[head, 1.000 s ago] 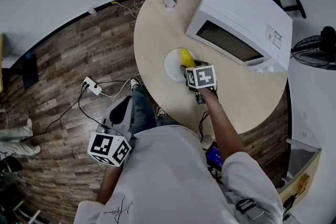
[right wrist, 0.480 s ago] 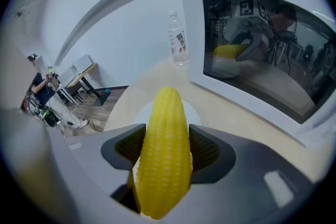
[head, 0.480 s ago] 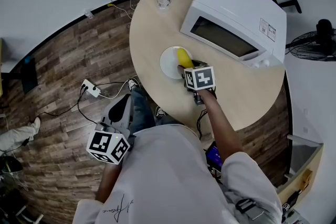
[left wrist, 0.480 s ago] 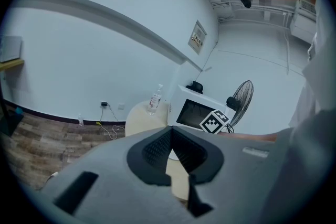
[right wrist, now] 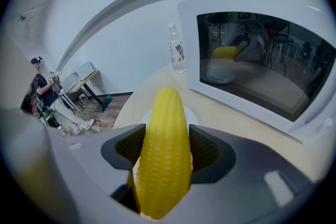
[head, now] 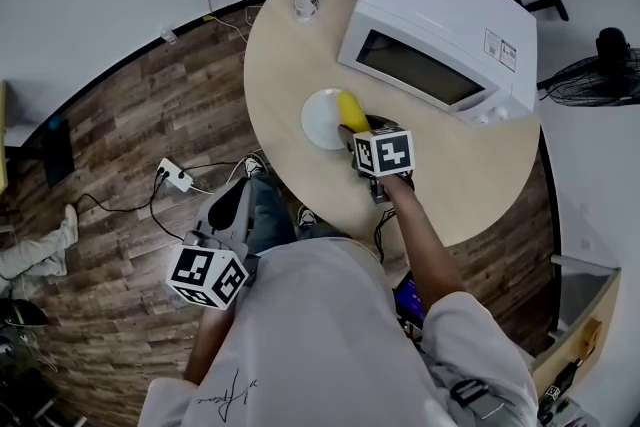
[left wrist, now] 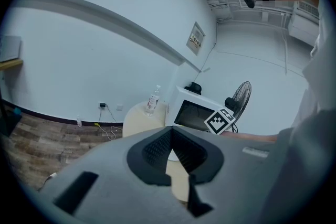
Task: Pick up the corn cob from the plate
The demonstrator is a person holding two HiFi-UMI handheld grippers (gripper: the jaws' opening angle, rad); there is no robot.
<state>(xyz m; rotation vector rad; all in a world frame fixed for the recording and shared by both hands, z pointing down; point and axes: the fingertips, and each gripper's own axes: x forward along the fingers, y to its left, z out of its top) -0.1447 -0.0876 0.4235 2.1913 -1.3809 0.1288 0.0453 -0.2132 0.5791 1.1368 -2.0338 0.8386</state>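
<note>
Head view, right tool (head: 364, 128) hiding corn cob (head: 349, 107) base, plate (head: 318, 121) partly covered

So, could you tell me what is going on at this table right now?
A person is working with a handheld gripper in each hand. The right gripper is clamped on the yellow corn cob, holding it over the white plate on the round table, beside the microwave. The left gripper hangs low at the person's side, off the table, jaws together and empty.
</note>
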